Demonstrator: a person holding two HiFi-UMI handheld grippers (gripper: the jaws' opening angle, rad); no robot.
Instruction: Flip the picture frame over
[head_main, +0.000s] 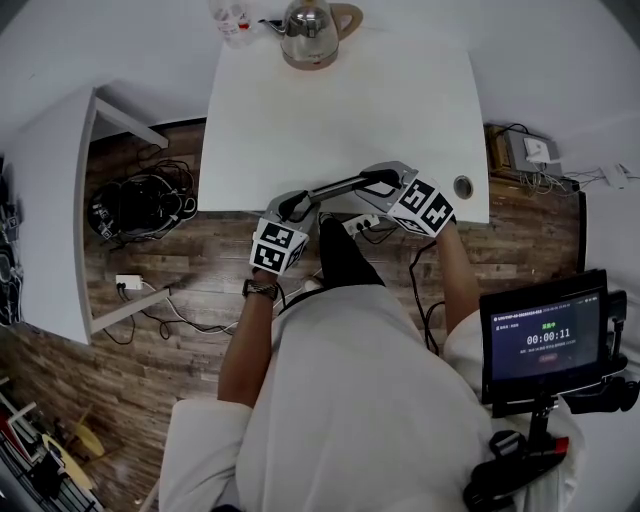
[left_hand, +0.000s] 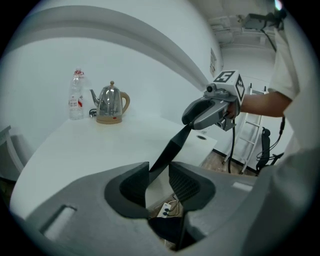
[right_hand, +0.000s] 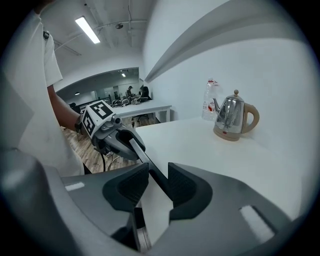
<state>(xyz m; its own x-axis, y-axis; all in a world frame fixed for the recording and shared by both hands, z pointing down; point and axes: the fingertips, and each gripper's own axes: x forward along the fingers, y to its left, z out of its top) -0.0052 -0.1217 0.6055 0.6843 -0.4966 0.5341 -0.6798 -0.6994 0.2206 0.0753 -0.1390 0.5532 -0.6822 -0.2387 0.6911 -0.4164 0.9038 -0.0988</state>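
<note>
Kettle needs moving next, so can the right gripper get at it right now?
Probably not yet: the right gripper is shut on the picture frame. Otherwise the way looks free, since the table toward the kettle lies bare.

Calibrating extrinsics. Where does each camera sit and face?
Head view: on the person's head, looking steeply down at the white table's near edge; shows forearms, torso, left gripper and right gripper at the picture frame's ends.
Left gripper view: on the left gripper, looking along its jaws down the frame toward the right gripper and arm.
Right gripper view: on the right gripper, looking back toward the left gripper and wrist.
Shared: both gripper views catch the kettle on the table.
</note>
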